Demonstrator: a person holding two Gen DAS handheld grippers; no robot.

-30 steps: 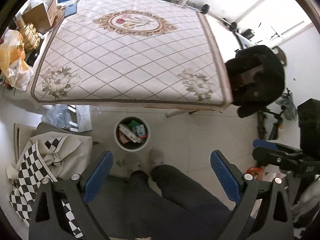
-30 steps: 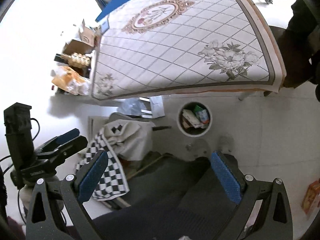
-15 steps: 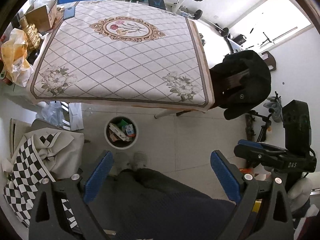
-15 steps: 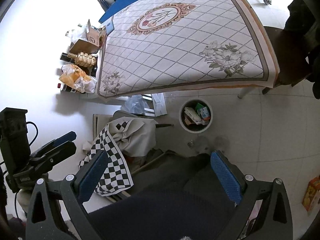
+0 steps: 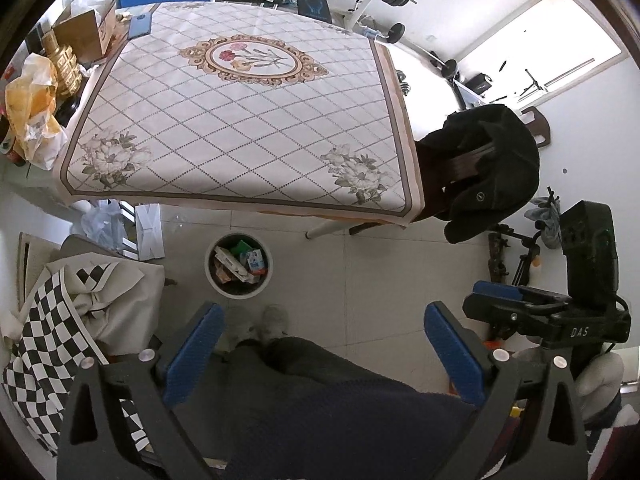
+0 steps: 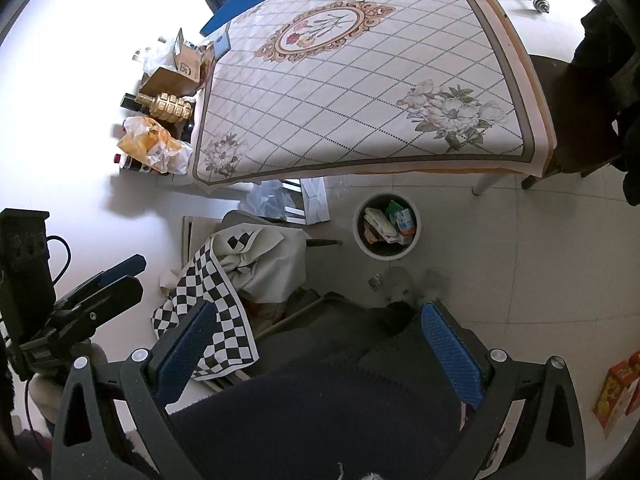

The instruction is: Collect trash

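Note:
A round white trash bin [image 5: 212, 276] stands on the tiled floor by the table's near edge, holding cartons and wrappers [image 5: 240, 264]; it also shows in the right wrist view [image 6: 416, 240]. My left gripper [image 5: 322, 354] is open and empty, held high above the person's legs and well back from the bin. My right gripper [image 6: 320, 352] is open and empty at a similar height. Each gripper shows in the other's view: the right one [image 5: 520, 308], the left one [image 6: 100, 288].
A table with a diamond-and-flower cloth [image 5: 248, 120] fills the upper view. A chair with a black coat [image 5: 488, 164] stands at its right. A checkered cloth on a seat [image 5: 68, 312] lies left. Boxes, a gold bottle and a yellow bag [image 5: 32, 108] sit far left. Orange cartons [image 6: 616, 392] lie on the floor.
Both grippers have risen and pulled back, so the table and bin look smaller and farther. The jaws have stayed open and empty.

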